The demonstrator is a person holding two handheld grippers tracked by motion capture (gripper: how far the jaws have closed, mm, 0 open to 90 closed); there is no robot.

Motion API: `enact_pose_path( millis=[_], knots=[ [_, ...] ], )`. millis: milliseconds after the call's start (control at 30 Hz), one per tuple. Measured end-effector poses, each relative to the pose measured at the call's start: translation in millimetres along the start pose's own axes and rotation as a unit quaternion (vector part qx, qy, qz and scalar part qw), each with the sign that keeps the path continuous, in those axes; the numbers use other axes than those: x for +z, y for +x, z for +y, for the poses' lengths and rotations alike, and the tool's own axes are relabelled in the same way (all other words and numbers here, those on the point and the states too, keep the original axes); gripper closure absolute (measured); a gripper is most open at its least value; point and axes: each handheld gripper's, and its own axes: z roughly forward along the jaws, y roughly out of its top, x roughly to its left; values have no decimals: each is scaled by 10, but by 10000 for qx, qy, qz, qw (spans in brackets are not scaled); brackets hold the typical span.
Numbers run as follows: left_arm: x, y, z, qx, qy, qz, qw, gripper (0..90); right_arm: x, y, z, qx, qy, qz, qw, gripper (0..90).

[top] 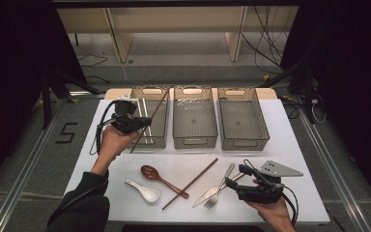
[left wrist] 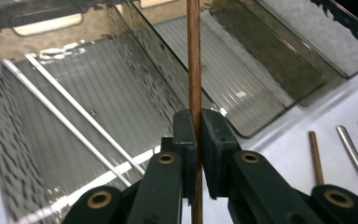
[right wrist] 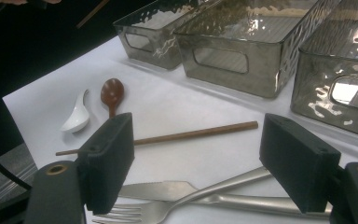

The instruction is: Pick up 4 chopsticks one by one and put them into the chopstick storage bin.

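The wooden chopstick (left wrist: 194,60) is clamped between the jaws of the left gripper (top: 134,121), which holds it slanted above the left bin (top: 160,141), its upper end reaching toward the bin's far rim. Two pale metal chopsticks (left wrist: 70,122) already lie along that bin's floor, so the step in hand looks like sorting: carrying this stick to join them. The next move calls for lowering it lengthwise into the bin and parting the jaws so it drops flat rather than leaning on the wall. Its mate, the second wooden chopstick (top: 190,183), lies on the white table (top: 290,145) between the brown spoon (top: 150,172) and the fork (top: 220,189). The right gripper (top: 235,176) hovers over the fork and knife (right wrist: 168,190) with its jaws wide apart, holding nothing.
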Motion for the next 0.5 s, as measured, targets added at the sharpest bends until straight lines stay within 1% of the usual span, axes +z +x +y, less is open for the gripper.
enact_pose_path(
  millis=[100,133,300,467,500],
  knots=[
    [26,45,59,32,-50,61,10000,844,-1,1,0,-1,-6,3,10000,269],
    [30,60,75,69,-23,75,9999,844,-1,-1,0,1,-4,8,10000,269],
    [91,167,165,63,-48,179,9998,843,1,-4,-2,2,-1,20,10000,269],
    [168,276,238,3,-61,304,9995,843,7,-4,-5,1,10,33,10000,269],
    [184,298,251,50,-29,334,9994,844,6,-4,-5,8,18,32,10000,270]
  ],
)
